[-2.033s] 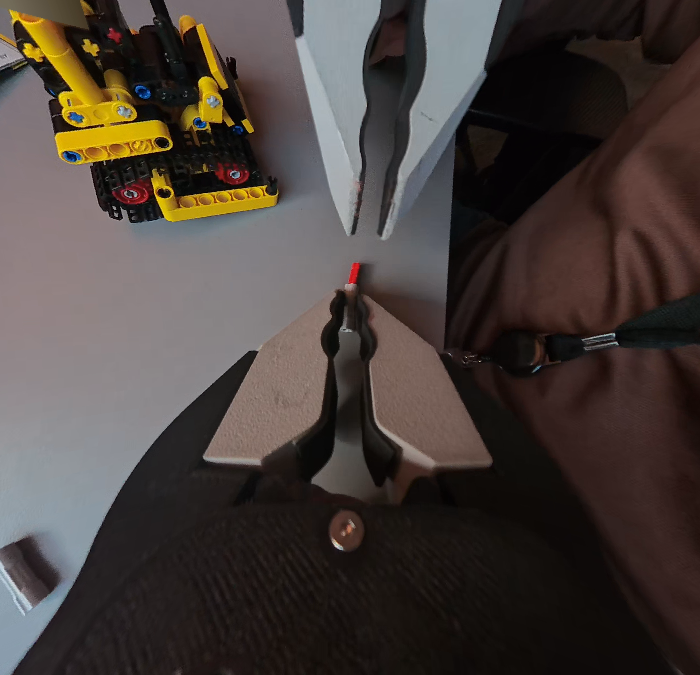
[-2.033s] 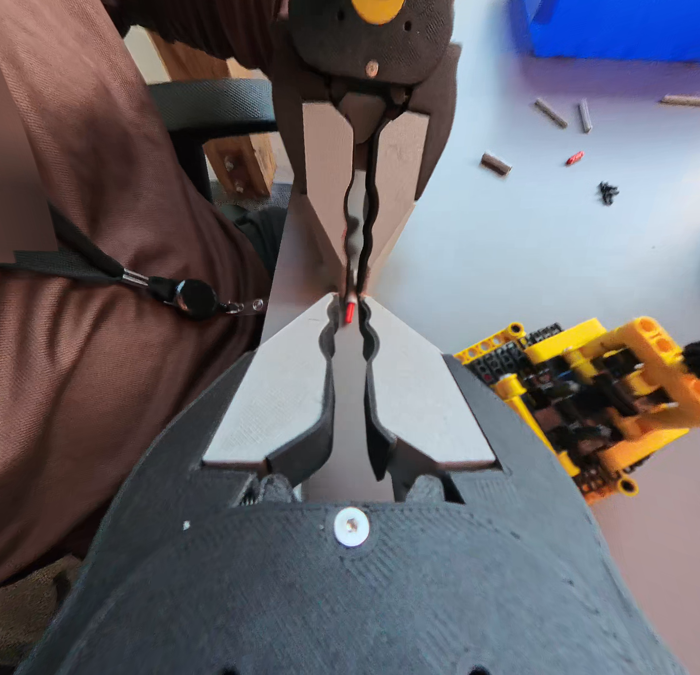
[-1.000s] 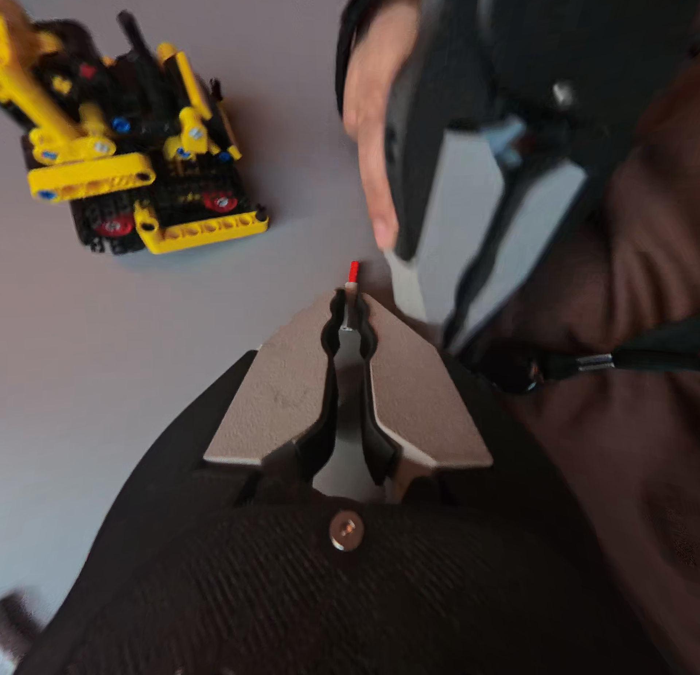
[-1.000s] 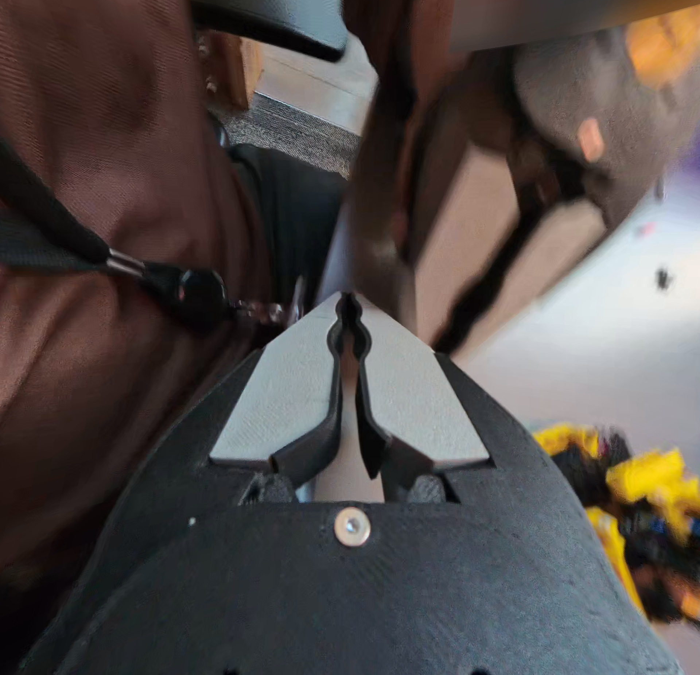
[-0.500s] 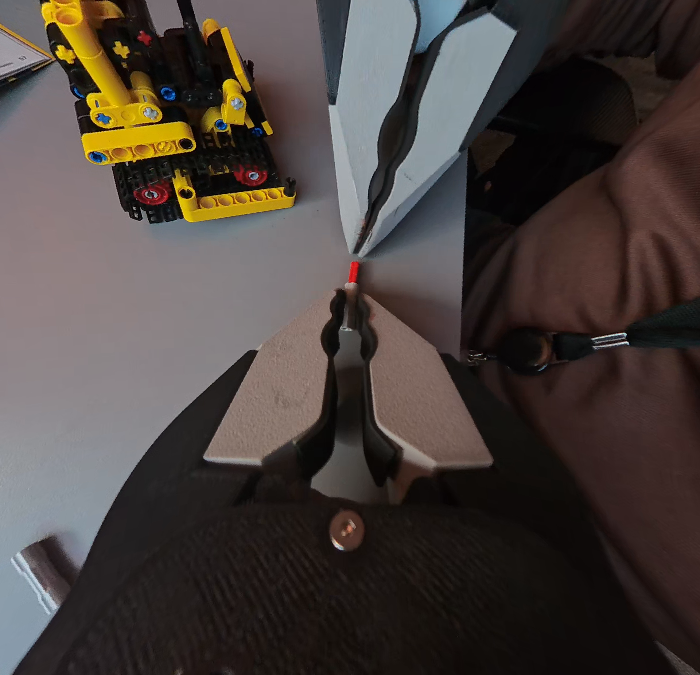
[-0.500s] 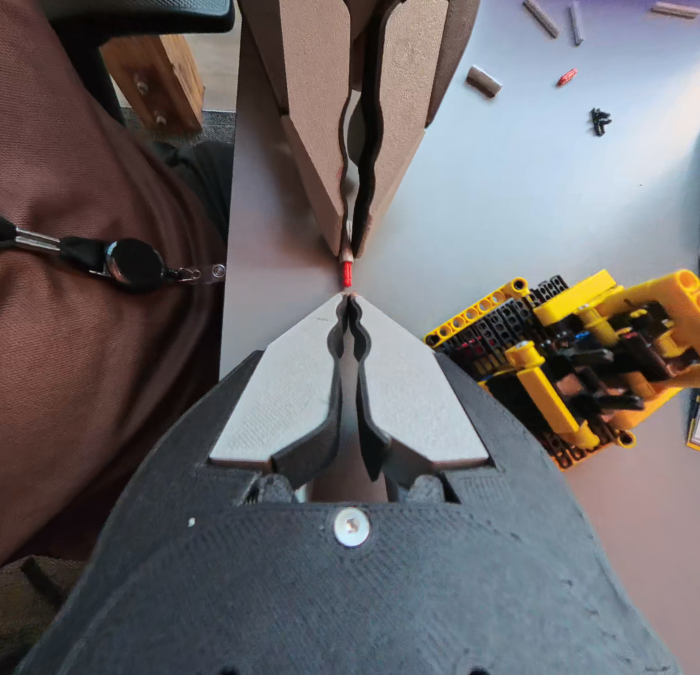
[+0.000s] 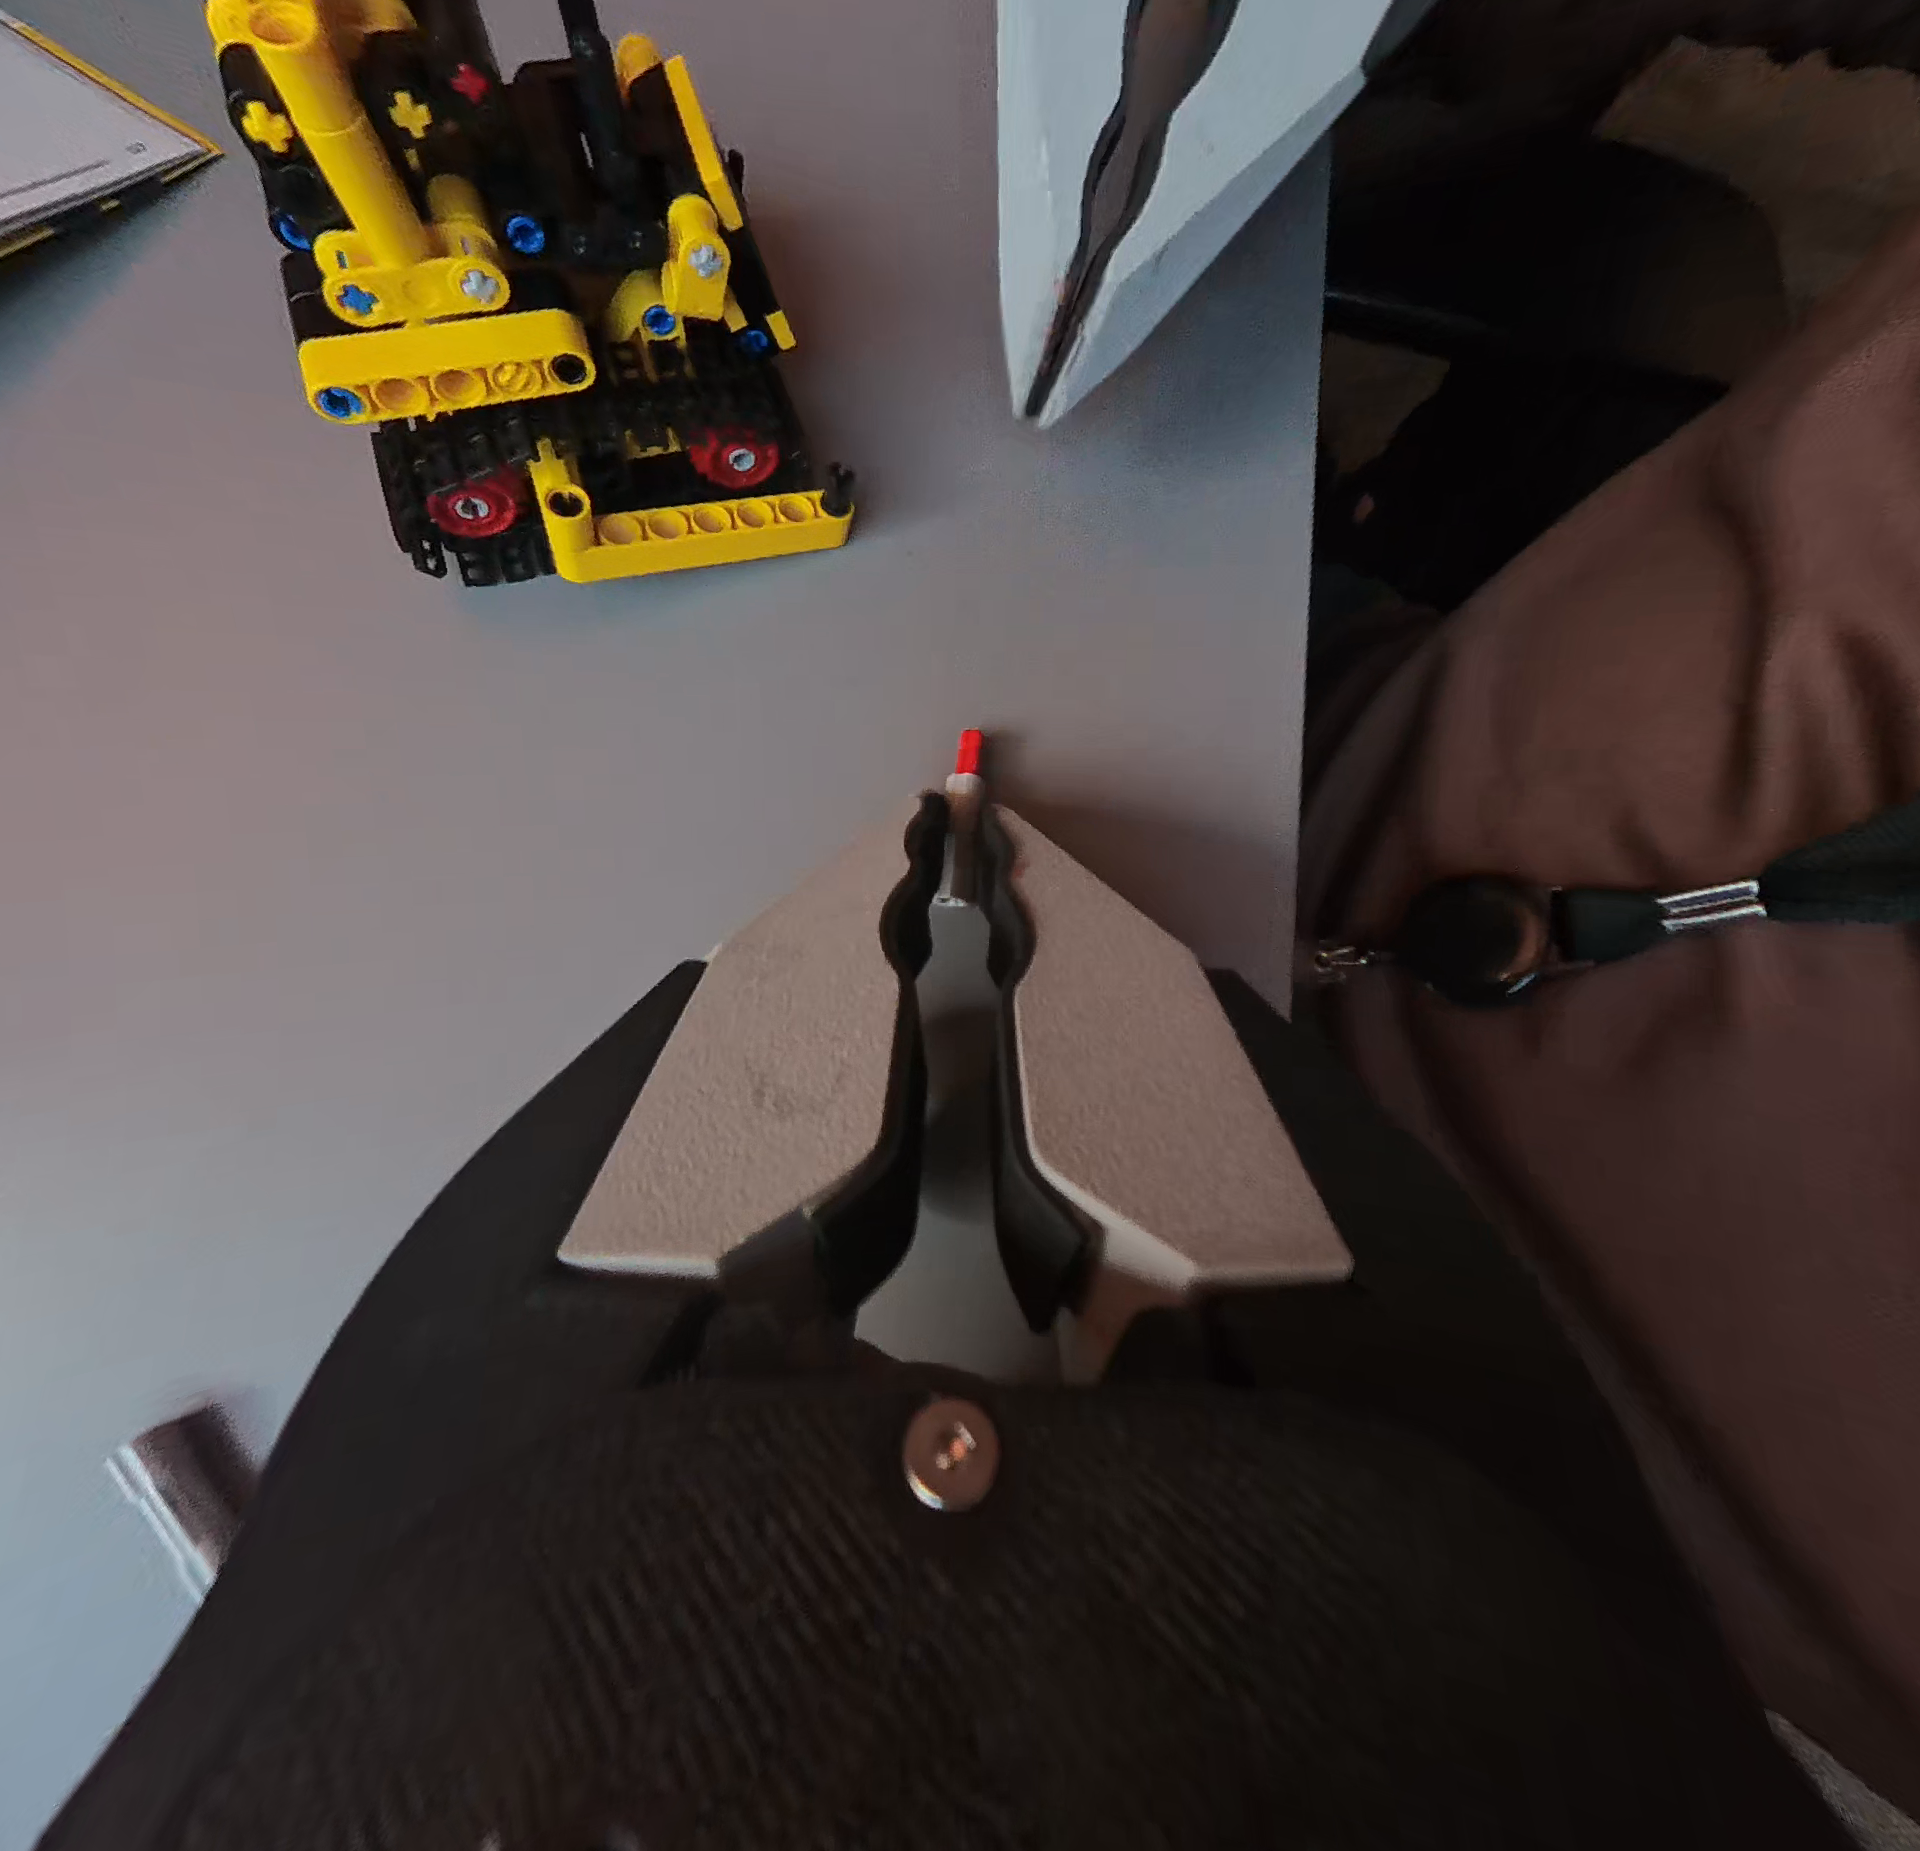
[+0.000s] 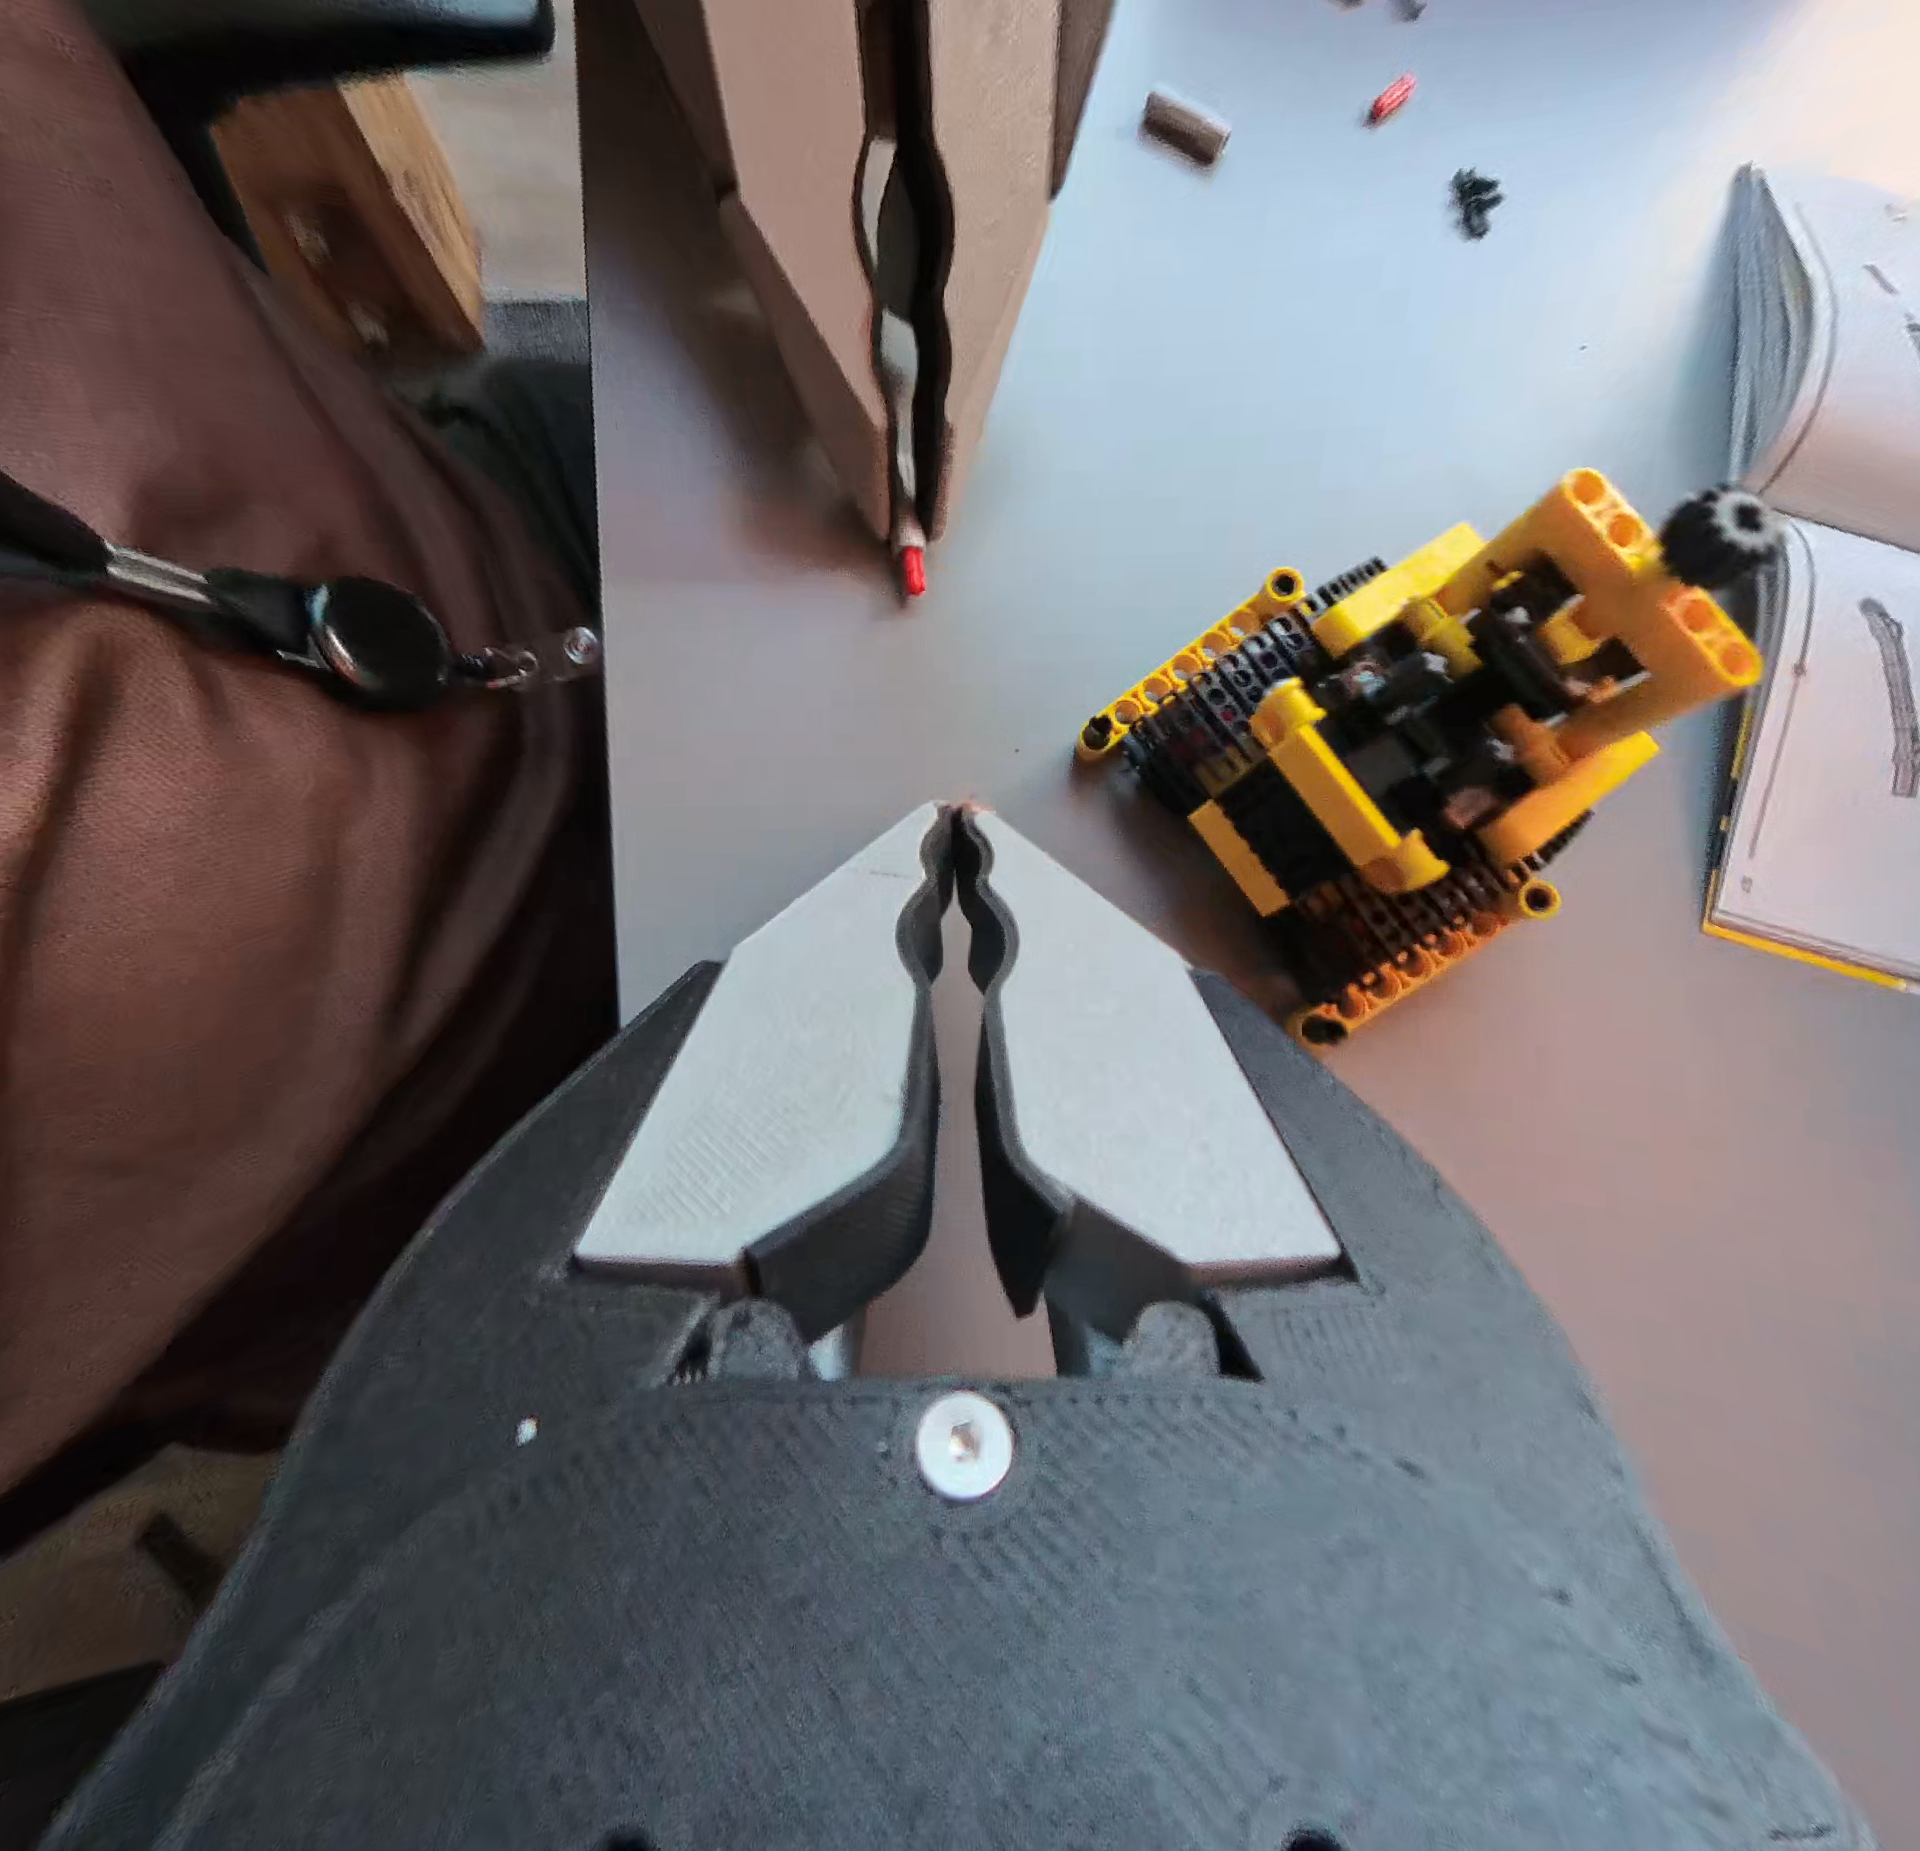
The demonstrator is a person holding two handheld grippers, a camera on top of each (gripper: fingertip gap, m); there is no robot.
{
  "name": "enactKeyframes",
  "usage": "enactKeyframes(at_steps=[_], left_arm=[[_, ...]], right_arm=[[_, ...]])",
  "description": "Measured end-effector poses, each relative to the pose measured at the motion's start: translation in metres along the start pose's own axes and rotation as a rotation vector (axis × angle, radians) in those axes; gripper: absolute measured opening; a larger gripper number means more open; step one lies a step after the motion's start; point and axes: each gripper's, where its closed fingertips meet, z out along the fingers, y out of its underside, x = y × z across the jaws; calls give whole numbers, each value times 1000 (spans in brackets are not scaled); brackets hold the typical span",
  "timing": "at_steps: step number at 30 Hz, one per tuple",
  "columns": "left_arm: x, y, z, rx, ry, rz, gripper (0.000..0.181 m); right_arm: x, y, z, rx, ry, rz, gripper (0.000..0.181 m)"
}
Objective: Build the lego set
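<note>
My left gripper [image 7: 961,809] is shut on a small grey sleeve with a red axle pin [image 7: 968,754] sticking out of its tip. It hovers over the grey table [image 7: 312,866] near the front edge. The pin also shows in the right wrist view [image 8: 912,569], at the left gripper's tip [image 8: 909,534]. My right gripper [image 8: 958,814] is shut and empty; it also shows in the left wrist view [image 7: 1039,404], apart from the pin. The yellow and black lego vehicle [image 7: 540,326] stands on the table, to the right in the right wrist view [image 8: 1413,752].
An open instruction booklet [image 8: 1839,554] lies at the right beside the vehicle. Loose small parts lie farther back: a brown sleeve [image 8: 1184,128], a red pin [image 8: 1390,99], a black piece [image 8: 1475,199]. A person in a brown top [image 7: 1662,866] sits at the table's edge. Tip to tip, the grippers are about 8 cm apart.
My right gripper has drawn back from the red pin, widening the gap between the two grippers. My left gripper still holds the pin in the same grip.
</note>
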Motion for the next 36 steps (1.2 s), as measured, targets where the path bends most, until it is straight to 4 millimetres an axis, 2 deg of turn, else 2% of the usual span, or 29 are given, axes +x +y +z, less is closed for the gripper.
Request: enactKeyframes(at_steps=[2,4,5,7,11,12,14,15,18,20,22,23,25,26,28,30,32,33,35,36], left_arm=[[0,-4,4,-1,1,11,4],[4,-7,9,-3,8,28,4],[5,-9,11,-7,-4,44,4],[1,-8,9,-1,-10,29,4],[1,-6,7,-3,3,42,4],[2,-6,7,-3,7,42,4],[3,-8,10,-5,12,54,4],[-2,-7,7,-19,-17,62,4],[-2,-5,5,-3,-9,41,4],[-1,-4,4,-4,-10,51,4],[-1,-5,5,-3,-3,47,4],[0,-6,6,-4,1,50,4],[8,-10,11,-14,23,66,3],[5,-9,10,-19,3,83,4],[3,-8,9,-4,-2,52,4],[2,-7,7,-2,-11,49,4],[2,-7,7,-2,-7,49,4],[1,-8,8,-3,-7,51,4],[1,-11,11,-9,-14,59,4],[-4,-9,8,-18,-41,74,4]], right_arm=[[-7,-1,18,-36,-18,-46,0],[-16,-19,44,28,-68,-50,0],[-20,-25,50,10,-97,-56,0],[-14,-27,48,-13,-46,-109,0],[0,-5,20,-11,-30,-15,0],[2,-5,21,-6,-23,-10,0],[-8,-14,41,-5,-47,-45,0],[-5,-20,47,-5,-19,-63,0],[-6,-18,44,4,-26,-51,0],[1,-6,30,-27,17,-50,0],[4,-7,22,1,9,-18,0],[2,-13,27,19,-6,-18,0],[-7,-24,49,5,-21,-62,0],[-5,-28,48,-4,-2,-89,0],[-2,-26,36,15,2,-57,0],[10,-13,17,10,49,-24,0],[11,-10,10,21,45,4,0],[7,-11,16,18,32,-5,0],[-7,-15,43,-10,-11,-35,2],[-1,-20,46,-5,28,-72,0]])
